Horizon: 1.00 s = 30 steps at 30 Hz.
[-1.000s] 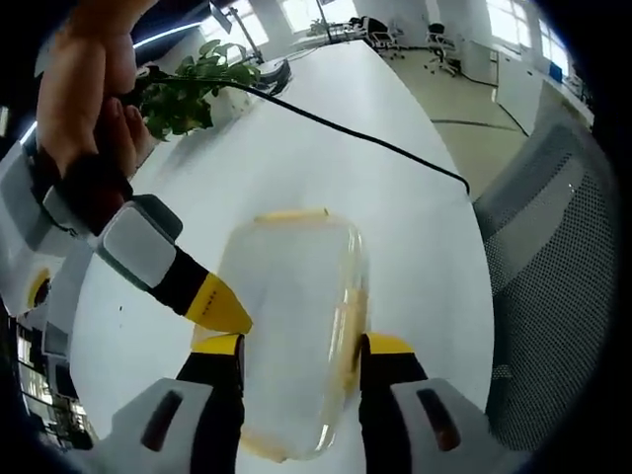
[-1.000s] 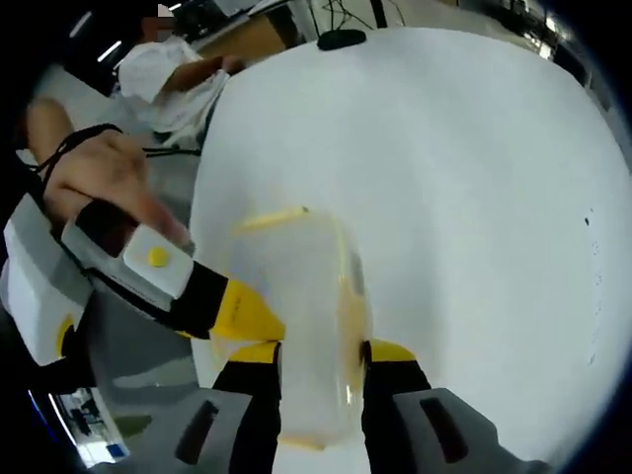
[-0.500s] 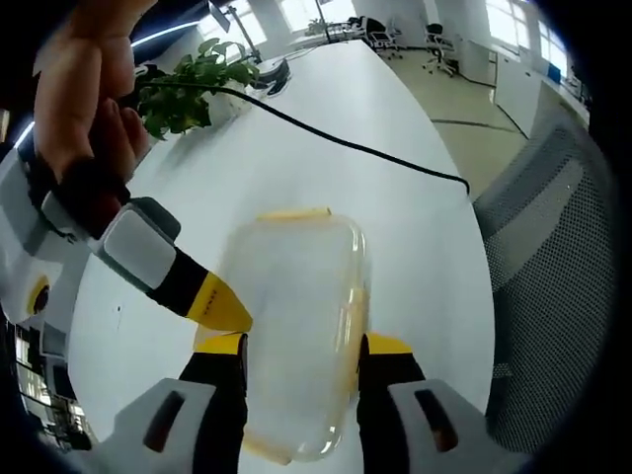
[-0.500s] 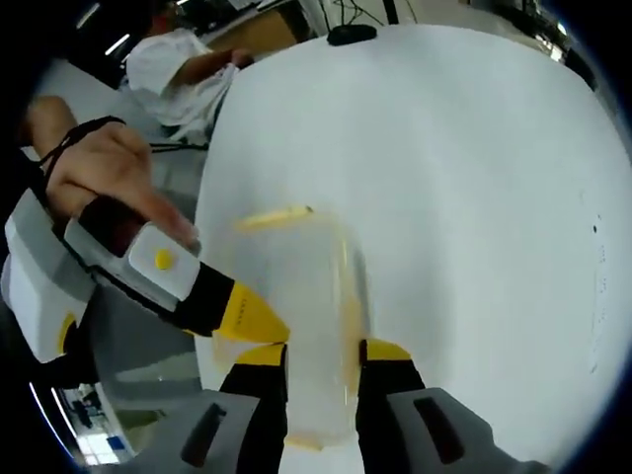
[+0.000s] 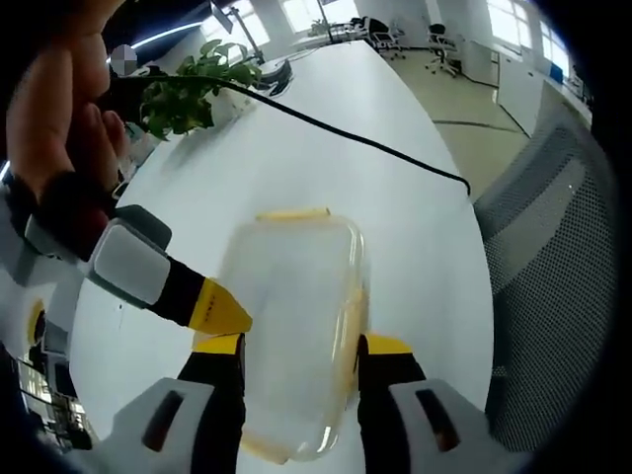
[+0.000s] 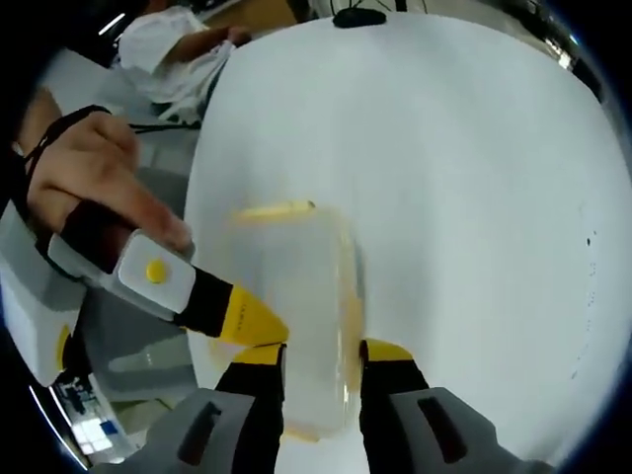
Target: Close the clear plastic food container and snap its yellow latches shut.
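On the white table [image 5: 415, 227], the clear container [image 5: 296, 326] lies between both grippers' jaws.
Left gripper [image 5: 296, 348] and right gripper [image 6: 318, 354] each straddle it, apparently clamping its sides; yellow latch [image 5: 292, 213] at the far end.

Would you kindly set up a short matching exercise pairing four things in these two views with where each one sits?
Things:
1. food container
2. potted plant
3. black cable
4. mesh chair

Places:
A. runs across the white table toward its edge
B. stands beside the table, off its edge
C. at the table's far end
D. between the jaws of the left hand-held gripper

Pairs: 1-D, 2-C, 3-A, 4-B
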Available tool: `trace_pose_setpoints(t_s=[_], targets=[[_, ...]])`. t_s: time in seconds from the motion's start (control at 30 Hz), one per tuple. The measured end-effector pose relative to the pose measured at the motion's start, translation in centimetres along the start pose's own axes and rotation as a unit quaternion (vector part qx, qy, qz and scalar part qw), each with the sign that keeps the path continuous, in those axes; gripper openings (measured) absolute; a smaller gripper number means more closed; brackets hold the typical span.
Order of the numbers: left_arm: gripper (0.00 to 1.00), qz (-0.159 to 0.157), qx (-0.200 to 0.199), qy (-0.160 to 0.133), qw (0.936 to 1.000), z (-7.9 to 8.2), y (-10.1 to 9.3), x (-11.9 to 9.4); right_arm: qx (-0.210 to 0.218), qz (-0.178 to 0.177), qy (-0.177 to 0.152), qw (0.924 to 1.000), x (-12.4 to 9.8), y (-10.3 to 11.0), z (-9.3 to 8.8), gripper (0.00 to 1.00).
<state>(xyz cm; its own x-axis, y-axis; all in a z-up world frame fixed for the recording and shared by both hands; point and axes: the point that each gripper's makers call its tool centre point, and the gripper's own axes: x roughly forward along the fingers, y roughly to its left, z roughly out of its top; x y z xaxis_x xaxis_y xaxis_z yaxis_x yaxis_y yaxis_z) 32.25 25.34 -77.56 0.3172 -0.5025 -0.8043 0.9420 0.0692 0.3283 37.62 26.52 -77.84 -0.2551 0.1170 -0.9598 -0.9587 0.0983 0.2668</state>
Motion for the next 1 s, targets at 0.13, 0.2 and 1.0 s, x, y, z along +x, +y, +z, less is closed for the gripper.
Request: trace_pose_setpoints(t_s=[0.13, 0.2, 1.0], targets=[[0.44, 0.002, -0.001, -0.006, 1.0000, 0.06, 0.01, 0.05, 0.004, -0.006, -0.004, 1.0000, -0.03, -0.18, -0.17, 0.28], [0.44, 0.002, 0.000, -0.007, 1.0000, 0.12, 0.00, 0.04, 0.004, -0.010, -0.006, 0.9999, -0.08, -0.14, -0.20, 0.28], [0.53, -0.015, -0.007, -0.023, 0.9996, 0.12, 0.29, -0.30, 0.006, -0.024, -0.033, 0.9992, -0.52, -0.17, -0.14, 0.28]])
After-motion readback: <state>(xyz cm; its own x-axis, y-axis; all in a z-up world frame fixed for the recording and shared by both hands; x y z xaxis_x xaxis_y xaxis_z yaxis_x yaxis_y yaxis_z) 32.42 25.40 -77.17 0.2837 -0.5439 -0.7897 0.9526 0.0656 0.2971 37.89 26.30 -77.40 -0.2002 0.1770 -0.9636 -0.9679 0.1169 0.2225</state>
